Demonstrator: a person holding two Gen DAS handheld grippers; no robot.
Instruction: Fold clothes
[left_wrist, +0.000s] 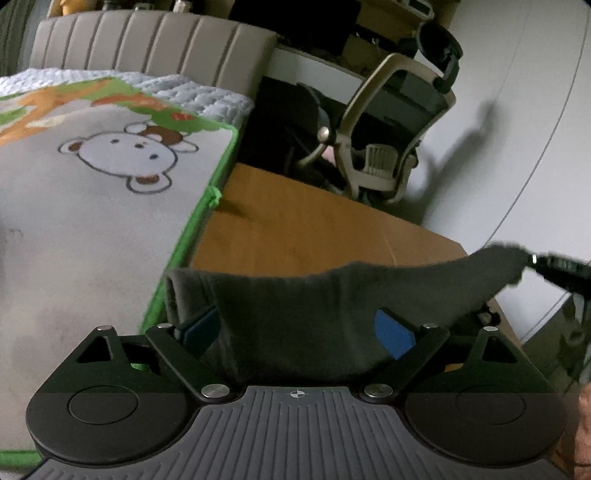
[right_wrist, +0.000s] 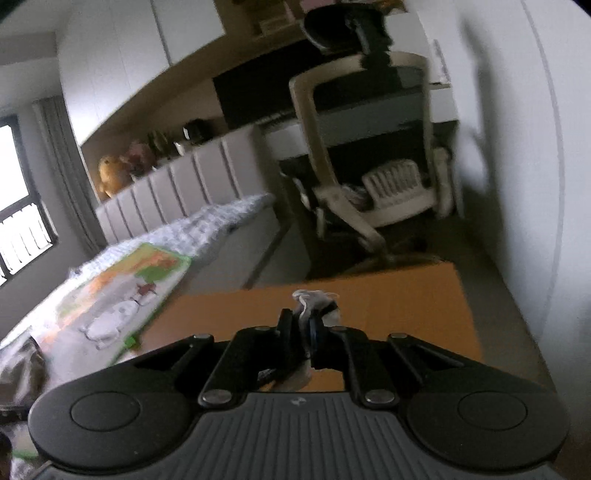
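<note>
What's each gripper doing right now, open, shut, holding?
Left gripper: open wide, dark cloth lies between its pads, not pinched.
Right gripper: shut on a bunched bit of cloth.

**Around the bed and the board**

A play mat (left_wrist: 92, 192) with a cartoon monkey and a green border lies on the bed, over a white knitted blanket (left_wrist: 199, 98). To its right is an orange-brown board (left_wrist: 295, 229). Farther off stands a beige office chair (left_wrist: 391, 122) beside a white wall (left_wrist: 517, 129). A padded headboard (left_wrist: 147, 44) rises behind the bed; plush toys (right_wrist: 110, 177) sit on the ledge behind it, near the window (right_wrist: 14, 192).
</note>
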